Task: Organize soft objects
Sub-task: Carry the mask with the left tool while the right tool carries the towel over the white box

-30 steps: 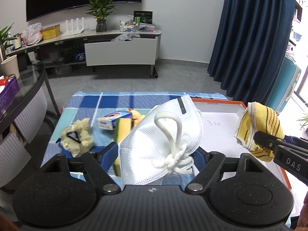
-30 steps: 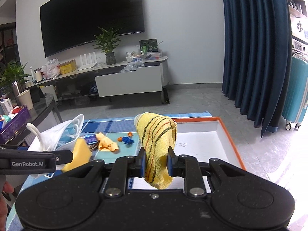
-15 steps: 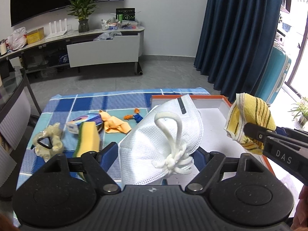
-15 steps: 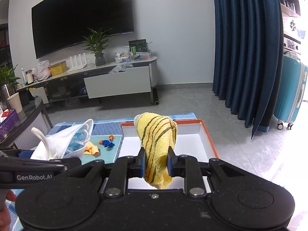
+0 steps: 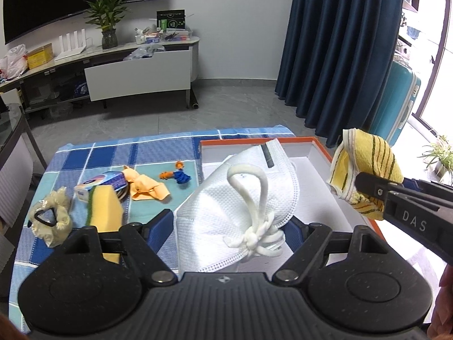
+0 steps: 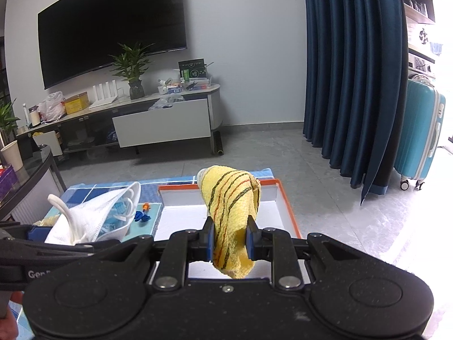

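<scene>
My left gripper (image 5: 228,223) is shut on a white face mask (image 5: 246,192), its jaws wide apart and the knotted ear loops hanging toward me. The mask hangs over the left part of a white box with an orange rim (image 5: 254,142). My right gripper (image 6: 230,239) is shut on a rolled yellow striped cloth (image 6: 232,204), held above the same box (image 6: 286,198). In the left wrist view the cloth (image 5: 365,164) and the right gripper (image 5: 368,188) sit to the right of the mask. The mask (image 6: 85,221) shows at the left of the right wrist view.
On the blue checked tablecloth (image 5: 158,153) left of the box lie a yellow sponge (image 5: 104,209), an orange cloth (image 5: 147,187), a small blue and orange item (image 5: 177,175), a beige scrunchie (image 5: 52,218) and a tissue pack (image 5: 99,182). A glass table edge (image 6: 42,164) stands at the left.
Both grippers have moved rightward across the table with their loads, so the box now lies under them and the loose items sit further left. Both grips look the same.
</scene>
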`<state>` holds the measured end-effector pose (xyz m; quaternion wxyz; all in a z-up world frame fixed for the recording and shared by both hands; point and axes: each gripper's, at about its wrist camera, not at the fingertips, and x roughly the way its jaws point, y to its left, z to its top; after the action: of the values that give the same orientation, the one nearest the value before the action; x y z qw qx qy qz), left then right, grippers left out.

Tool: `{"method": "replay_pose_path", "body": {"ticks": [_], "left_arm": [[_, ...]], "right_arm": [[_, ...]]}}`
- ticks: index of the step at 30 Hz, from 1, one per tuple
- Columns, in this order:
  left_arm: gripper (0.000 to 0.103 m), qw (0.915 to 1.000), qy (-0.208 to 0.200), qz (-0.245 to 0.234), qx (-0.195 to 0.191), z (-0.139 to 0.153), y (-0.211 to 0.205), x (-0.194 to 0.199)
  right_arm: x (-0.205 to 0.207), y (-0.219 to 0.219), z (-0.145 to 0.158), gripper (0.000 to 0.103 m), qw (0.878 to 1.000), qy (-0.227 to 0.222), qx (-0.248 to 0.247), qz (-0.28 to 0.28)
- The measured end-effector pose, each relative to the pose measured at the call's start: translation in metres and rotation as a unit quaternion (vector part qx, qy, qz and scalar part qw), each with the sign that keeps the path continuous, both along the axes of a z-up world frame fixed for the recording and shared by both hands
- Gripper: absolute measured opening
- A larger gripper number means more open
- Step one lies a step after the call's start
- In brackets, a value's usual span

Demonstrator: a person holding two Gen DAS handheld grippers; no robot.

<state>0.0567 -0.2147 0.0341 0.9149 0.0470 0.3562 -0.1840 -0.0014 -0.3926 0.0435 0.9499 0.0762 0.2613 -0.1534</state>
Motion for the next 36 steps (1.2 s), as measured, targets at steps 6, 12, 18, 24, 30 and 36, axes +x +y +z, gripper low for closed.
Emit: {"method": "replay_pose_path", "body": {"ticks": [6, 12, 18, 24, 30, 36], "left_arm": [[0.082, 0.9999, 0.003, -0.012, 0.003, -0.004, -0.011, 0.0], [0.082, 0.9999, 0.004, -0.016, 0.002, -0.007, -0.016, 0.001], [0.082, 0.9998, 0.006, -0.018, 0.002, -0.008, -0.018, 0.002], [0.082, 0.9998, 0.007, -0.02, 0.003, -0.009, -0.019, 0.003], [0.082, 0.9998, 0.009, -0.018, 0.005, -0.01, -0.022, 0.004], [0.082, 0.9997, 0.013, -0.019, 0.006, -0.011, -0.024, 0.006]], "right_arm": [[0.003, -0.006, 0.001, 0.027, 1.0, -0.001, 0.001, -0.005], [0.004, -0.01, 0.0, 0.027, 1.0, 0.0, 0.0, -0.007], [0.006, -0.012, -0.001, 0.027, 1.0, 0.0, -0.001, -0.009], [0.005, -0.012, 0.0, 0.027, 1.0, 0.0, -0.001, -0.009], [0.009, -0.012, -0.005, 0.027, 1.0, 0.003, -0.001, -0.006], [0.011, -0.008, -0.008, 0.027, 1.0, 0.008, -0.004, -0.008]]}}
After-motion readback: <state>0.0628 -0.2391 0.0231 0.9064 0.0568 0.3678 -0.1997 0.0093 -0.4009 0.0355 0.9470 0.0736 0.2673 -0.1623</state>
